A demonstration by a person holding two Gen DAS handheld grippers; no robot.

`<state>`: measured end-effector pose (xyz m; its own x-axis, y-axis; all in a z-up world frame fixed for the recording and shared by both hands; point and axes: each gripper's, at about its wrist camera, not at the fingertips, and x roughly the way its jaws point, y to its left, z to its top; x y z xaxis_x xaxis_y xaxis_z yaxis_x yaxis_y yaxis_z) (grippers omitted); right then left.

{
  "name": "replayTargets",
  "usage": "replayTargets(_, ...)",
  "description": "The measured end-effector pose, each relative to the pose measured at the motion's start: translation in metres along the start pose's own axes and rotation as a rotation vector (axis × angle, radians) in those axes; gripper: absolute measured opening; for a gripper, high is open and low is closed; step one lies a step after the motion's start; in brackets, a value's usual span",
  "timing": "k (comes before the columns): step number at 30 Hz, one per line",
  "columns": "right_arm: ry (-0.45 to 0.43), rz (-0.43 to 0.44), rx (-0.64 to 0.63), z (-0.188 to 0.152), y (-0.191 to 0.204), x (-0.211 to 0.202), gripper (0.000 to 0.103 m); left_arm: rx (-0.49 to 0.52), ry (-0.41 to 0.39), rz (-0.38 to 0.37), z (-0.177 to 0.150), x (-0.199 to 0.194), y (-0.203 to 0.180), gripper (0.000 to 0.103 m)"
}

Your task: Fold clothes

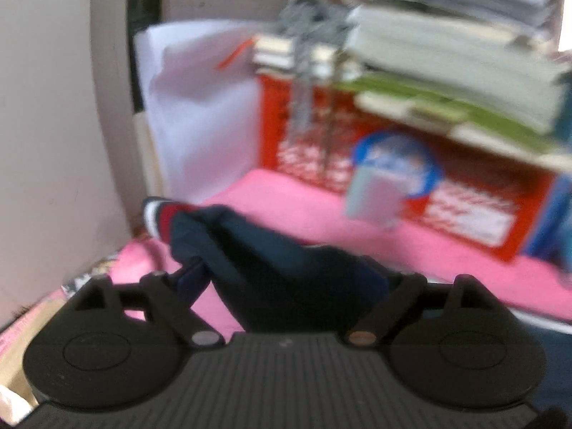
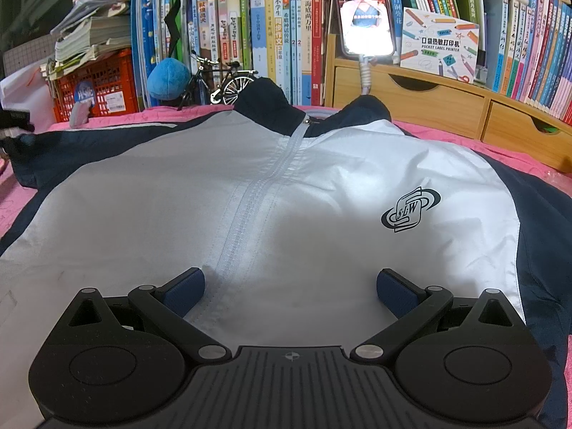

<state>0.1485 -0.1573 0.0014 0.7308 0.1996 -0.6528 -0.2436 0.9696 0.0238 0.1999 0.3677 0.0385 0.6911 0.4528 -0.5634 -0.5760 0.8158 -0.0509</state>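
Holding: the left hand-held gripper (image 1: 286, 286) has navy fabric bunched between its linkage arms; its fingertips are hidden under the cloth and the view is blurred, so I cannot tell whether it pinches or only lies against the fabric.
Left sleeve: this navy sleeve (image 1: 228, 239), with a red and white cuff at its far end, runs away from the left hand-held gripper toward the upper left, over the pink cover (image 1: 321, 214).
Behind it: a red crate (image 1: 464, 200) under stacked papers, well apart from the cloth.
Jacket: the jacket (image 2: 200, 196) lies spread face-up, zipped, collar far and hem near, white chest between navy sleeves.
Long axis: the zipper (image 2: 250, 207) runs straight away from the right hand-held gripper (image 2: 290, 289), just left of its midline.
Right hand-held gripper: spread wide, blue pads hovering over the lower chest, gripping nothing.
Logo: a dark crest (image 2: 410, 209) sits right of the zipper.
Judgement: the left side is nearer its sleeve, so folding that sleeve inward across the zipper line looks like the coming move.
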Motion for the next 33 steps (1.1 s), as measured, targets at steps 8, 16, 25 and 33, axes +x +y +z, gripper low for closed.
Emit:
replayTargets(8,0.0,0.0,-0.001,0.0,0.0,0.0,0.103,0.189,-0.068,-0.269,-0.023,-0.092,-0.068,0.089)
replayTargets(16,0.023,-0.013,-0.017,0.005,0.002,0.0,0.103,0.424,0.093,-0.632,-0.132,-0.153,-0.151,0.088)
replayTargets(25,-0.098,-0.094,-0.169,0.005,-0.025,-0.153,0.102,0.393,0.058,-0.287,-0.13,-0.117,-0.109,0.086)
replayTargets(33,-0.375,-0.214,-0.074,-0.07,-0.034,-0.276,0.103,0.226,-0.081,-0.557,-0.17,-0.239,-0.071,0.084)
